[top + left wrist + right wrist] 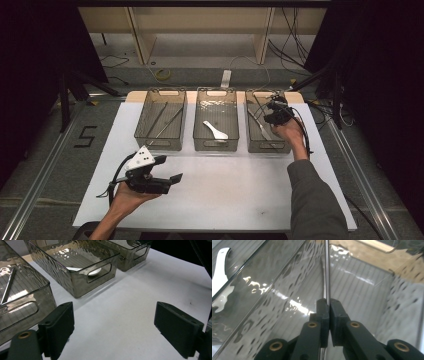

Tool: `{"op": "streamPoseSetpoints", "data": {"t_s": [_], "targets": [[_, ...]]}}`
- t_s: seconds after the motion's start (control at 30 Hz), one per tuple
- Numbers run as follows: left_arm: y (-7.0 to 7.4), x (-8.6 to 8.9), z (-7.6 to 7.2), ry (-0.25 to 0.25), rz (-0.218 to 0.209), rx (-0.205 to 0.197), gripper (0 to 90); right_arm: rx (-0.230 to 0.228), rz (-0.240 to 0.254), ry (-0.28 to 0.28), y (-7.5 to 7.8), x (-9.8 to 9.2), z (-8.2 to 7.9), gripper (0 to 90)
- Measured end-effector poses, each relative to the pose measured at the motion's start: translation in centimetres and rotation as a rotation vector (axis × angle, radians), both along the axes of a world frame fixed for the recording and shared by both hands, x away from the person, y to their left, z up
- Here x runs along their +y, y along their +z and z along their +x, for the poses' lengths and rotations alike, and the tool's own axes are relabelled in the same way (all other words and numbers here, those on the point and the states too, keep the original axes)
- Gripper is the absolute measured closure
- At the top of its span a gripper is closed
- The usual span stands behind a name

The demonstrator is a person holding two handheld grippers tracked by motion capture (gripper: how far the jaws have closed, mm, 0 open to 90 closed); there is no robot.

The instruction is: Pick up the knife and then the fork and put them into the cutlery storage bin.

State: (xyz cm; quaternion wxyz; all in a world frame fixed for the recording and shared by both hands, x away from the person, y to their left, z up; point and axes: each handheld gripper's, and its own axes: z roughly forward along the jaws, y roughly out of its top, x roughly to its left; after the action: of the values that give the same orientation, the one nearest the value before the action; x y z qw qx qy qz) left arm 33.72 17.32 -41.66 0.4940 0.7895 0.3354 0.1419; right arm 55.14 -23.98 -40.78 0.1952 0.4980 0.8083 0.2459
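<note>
Three clear grey bins stand in a row on a white sheet (225,190). The left bin (161,120) holds thin metal rods (167,125). A white spoon (215,131) lies in the middle bin (216,142). My right gripper (274,112) reaches into the right bin (267,145) and is shut on a thin metal rod (327,277), which runs up from between the jaws of the right gripper (329,301). My left gripper (168,169) hovers over the sheet in front of the left bin, open and empty. The left gripper (113,325) faces the middle bin (75,285) and the spoon (93,272).
More metal utensils (260,127) lie in the right bin. The white sheet has bare room in front of the bins. A black cable trails from each gripper. Beyond the table are a wooden shelf frame (200,30) and loose cables on the floor.
</note>
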Motion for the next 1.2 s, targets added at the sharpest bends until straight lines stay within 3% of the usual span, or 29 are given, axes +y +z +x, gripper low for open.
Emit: {"op": "streamPoseSetpoints", "data": {"t_s": [0.07,0.23,0.43,0.8,1.07,1.13,1.2], "targets": [[0.0,0.0,0.0,-0.006,0.008,0.003,15.9,0.02,0.012,-0.004,-0.3,0.2,0.0,86.3],[0.0,0.0,0.0,-0.005,0.009,0.002,15.9,0.018,0.063,-0.005,-0.1,0.5,-0.1,68.8],[-0.1,-0.1,0.1,-0.004,0.008,0.007,15.9,-0.021,0.125,0.026,1.1,0.6,-1.3,56.4],[-0.2,-0.1,0.3,-0.007,-0.022,0.02,15.8,-0.088,0.269,0.11,1.9,0.6,-6.3,41.1],[-0.3,-0.2,0.3,-0.008,-0.025,0.026,15.7,-0.14,0.345,0.162,1.3,1.3,-10.8,33.7],[-0.3,-0.1,0.3,-0.006,-0.028,0.027,15.7,-0.135,0.344,0.188,1.0,1.5,-11.7,32.2],[-0.2,0.0,0.4,-0.005,-0.037,0.029,15.7,-0.142,0.374,0.202,0.7,1.5,-12.5,32.2]]}}
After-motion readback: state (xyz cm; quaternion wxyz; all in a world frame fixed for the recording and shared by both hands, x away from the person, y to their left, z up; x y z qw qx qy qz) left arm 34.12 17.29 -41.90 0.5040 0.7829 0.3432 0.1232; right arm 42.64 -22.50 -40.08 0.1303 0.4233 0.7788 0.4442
